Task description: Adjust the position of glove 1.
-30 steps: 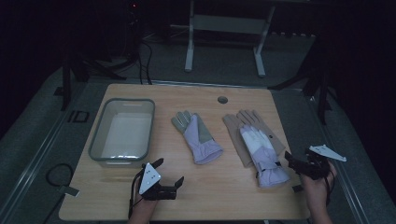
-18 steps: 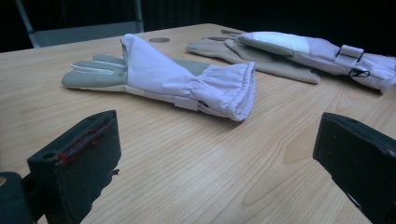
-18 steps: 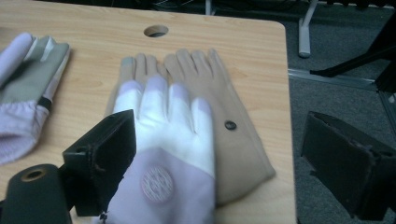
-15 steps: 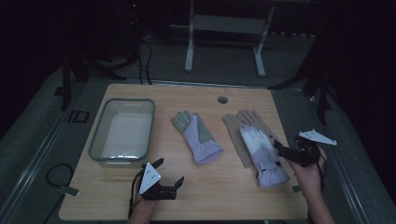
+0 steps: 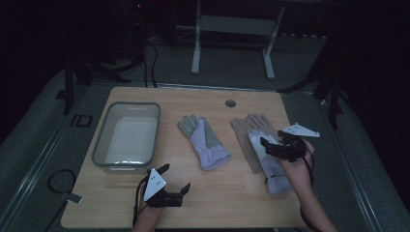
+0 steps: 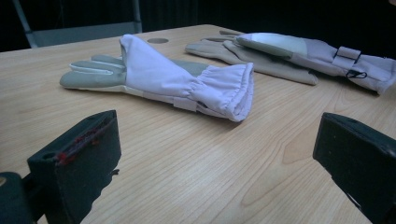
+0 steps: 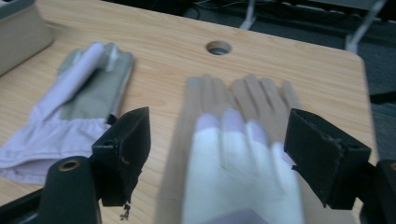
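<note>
We see 2 pale lilac work gloves on the wooden worktop (image 5: pixel 227 203). The right-hand glove (image 5: pixel 270 164) lies flat on top of a tan glove (image 5: pixel 246 133), fingers pointing away from us, its strapped cuff nearest the front edge. The other lilac glove (image 5: pixel 205 142), grey-green on its palm and fingers, lies alone near the middle, gathered cuff open and angled toward the front.
</note>
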Available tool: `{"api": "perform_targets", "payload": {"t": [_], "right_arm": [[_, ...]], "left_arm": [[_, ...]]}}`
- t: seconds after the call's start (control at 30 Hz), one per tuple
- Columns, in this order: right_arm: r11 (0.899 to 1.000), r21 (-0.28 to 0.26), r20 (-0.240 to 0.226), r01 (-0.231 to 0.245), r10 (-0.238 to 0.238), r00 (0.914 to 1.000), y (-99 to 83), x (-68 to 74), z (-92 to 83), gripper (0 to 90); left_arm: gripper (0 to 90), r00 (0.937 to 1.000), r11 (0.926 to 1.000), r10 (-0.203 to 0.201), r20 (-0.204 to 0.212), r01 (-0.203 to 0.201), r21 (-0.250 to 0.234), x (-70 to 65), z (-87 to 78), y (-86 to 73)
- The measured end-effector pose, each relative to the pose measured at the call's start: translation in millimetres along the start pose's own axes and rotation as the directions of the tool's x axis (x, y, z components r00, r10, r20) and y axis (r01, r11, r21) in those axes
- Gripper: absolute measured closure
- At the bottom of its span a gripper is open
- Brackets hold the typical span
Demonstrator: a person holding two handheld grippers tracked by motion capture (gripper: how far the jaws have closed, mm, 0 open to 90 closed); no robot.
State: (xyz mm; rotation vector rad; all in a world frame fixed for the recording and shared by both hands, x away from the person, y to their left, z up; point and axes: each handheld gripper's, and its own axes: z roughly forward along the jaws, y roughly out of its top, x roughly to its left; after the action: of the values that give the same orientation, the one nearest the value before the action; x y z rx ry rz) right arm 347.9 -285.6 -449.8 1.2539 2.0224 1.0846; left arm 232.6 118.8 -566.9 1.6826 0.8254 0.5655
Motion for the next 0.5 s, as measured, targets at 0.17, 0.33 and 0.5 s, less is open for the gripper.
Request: {"api": "perform_targets", "payload": {"t": [0.17, 0.33, 0.5], "right_arm": [[1.000, 0.021, -0.057, 0.013, -0.011, 0.9983, 7.1, 12.4, 12.7, 29.3], [0.998, 0.044, -0.121, 0.039, -0.033, 0.9921, 14.6, 28.2, 28.9, 34.3], [0.994, 0.066, -0.161, 0.085, -0.073, 0.9842, 19.2, 47.9, 48.1, 35.0]], "left_arm": [[1.1, 1.0000, 1.0000, -0.002, 0.003, 0.002, 0.000, 0.5, 0.0, 0.0], [1.1, 1.0000, 1.0000, -0.005, 0.005, 0.005, -0.001, 0.9, -0.1, 0.0], [1.1, 1.0000, 1.0000, -0.005, 0.006, 0.005, -0.003, 1.0, -0.2, -0.1]]}}
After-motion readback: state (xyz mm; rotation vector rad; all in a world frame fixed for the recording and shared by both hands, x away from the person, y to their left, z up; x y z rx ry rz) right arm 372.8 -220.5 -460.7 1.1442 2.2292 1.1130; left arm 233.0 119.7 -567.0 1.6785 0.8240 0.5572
